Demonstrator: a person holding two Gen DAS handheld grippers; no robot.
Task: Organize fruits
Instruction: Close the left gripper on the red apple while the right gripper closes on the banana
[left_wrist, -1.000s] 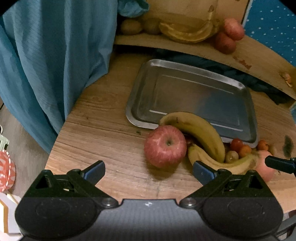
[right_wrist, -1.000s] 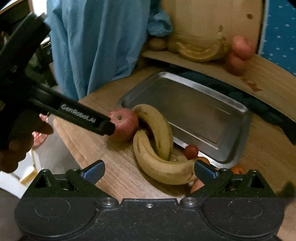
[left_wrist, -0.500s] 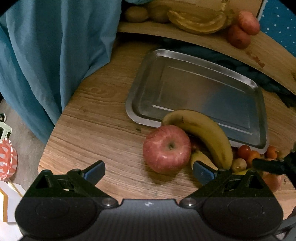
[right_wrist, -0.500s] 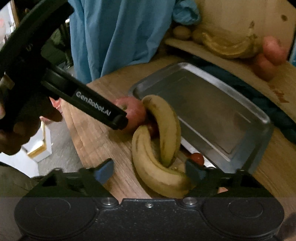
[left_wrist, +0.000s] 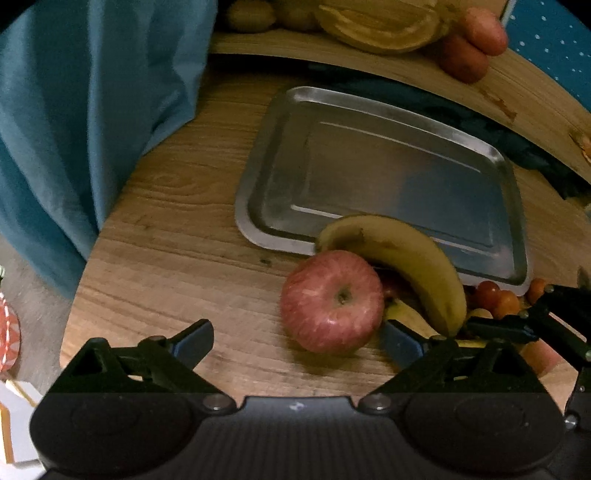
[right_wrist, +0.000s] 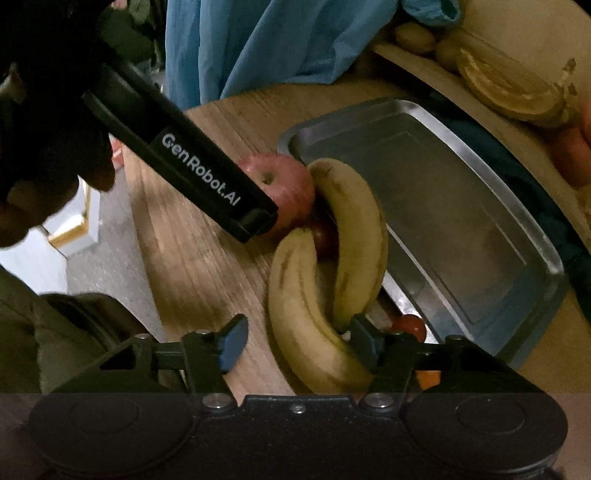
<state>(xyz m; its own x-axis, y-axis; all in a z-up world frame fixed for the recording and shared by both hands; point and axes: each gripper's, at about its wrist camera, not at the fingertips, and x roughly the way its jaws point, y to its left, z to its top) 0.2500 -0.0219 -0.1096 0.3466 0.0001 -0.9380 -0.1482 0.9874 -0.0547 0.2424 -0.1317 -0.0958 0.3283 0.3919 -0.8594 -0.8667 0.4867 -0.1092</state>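
Left view only: the apple's (left_wrist: 332, 301) whole face, stem pit up, lies just ahead of the left gripper (left_wrist: 297, 338), nearer its right finger; small red and orange fruits (left_wrist: 496, 295) sit past the banana's tip.
Right view only: a second banana (right_wrist: 306, 317), curved under the first banana (right_wrist: 354, 236), lies between the fingers of the right gripper (right_wrist: 295, 341); the apple (right_wrist: 284, 184) is half hidden behind the left gripper's finger.
Left jaws: spread wide, holding nothing.
Right jaws: spread, either side of the lower banana, not pinching it.
Fruit: all on the table (left_wrist: 177, 236), bunched against the tray's (left_wrist: 388, 170) near rim.
Open room: tray bare; table free left of the apple, up to a blue cloth (left_wrist: 81, 110).
Writing: "GenRobot.AI" on the left gripper's finger (right_wrist: 201, 171).
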